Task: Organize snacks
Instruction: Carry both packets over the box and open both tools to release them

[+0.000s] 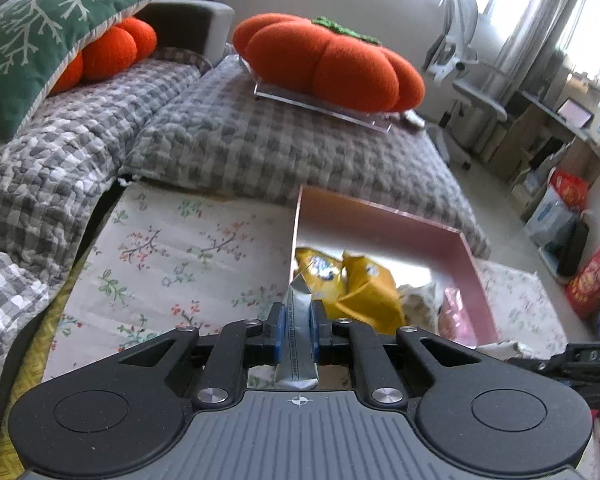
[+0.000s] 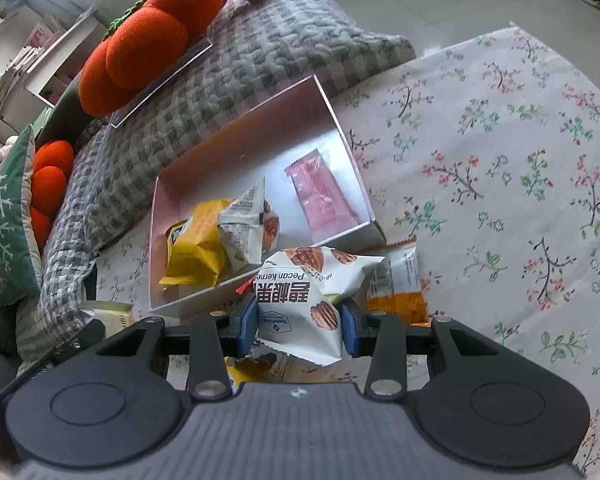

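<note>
While four packets already lie in the pink box (image 2: 260, 116), both jaws pinch more: left gripper (image 1: 296, 332) a silver sachet (image 1: 297, 344), right gripper (image 2: 298, 324) a pecan packet (image 2: 304, 300); an orange packet (image 2: 398, 280) waits on the table (image 2: 500, 160).

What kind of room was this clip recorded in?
Most likely a home living room: a sofa with a checked cover and pumpkin cushions, a table under a floral cloth, and a desk with an office chair by the window.

Bright window glare, fisheye-warped edges
</note>
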Motion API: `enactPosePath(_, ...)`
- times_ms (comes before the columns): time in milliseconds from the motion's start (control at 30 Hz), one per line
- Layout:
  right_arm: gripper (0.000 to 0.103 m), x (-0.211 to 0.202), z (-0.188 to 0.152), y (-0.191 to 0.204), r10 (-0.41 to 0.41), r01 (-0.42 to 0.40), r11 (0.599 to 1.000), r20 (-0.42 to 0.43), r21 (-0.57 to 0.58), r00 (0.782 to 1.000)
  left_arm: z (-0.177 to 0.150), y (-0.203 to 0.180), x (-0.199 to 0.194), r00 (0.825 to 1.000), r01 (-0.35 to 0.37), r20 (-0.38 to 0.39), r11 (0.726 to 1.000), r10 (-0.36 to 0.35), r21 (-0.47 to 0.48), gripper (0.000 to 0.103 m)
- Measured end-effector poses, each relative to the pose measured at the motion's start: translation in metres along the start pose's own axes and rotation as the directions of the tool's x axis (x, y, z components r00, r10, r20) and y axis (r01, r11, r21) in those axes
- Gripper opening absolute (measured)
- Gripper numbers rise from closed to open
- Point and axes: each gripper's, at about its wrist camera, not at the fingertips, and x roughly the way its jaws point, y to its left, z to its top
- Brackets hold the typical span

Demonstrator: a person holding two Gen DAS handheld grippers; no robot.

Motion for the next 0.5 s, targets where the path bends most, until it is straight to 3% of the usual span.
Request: enactPosePath(500,0.038,0.005,0.011,0.007,0.034,-0.032,0.999,0.061,-0.032,0.998,0.013,0.004,0.018,0.989,0.124,0.09,0.987,-0.115,-0.104,0.01)
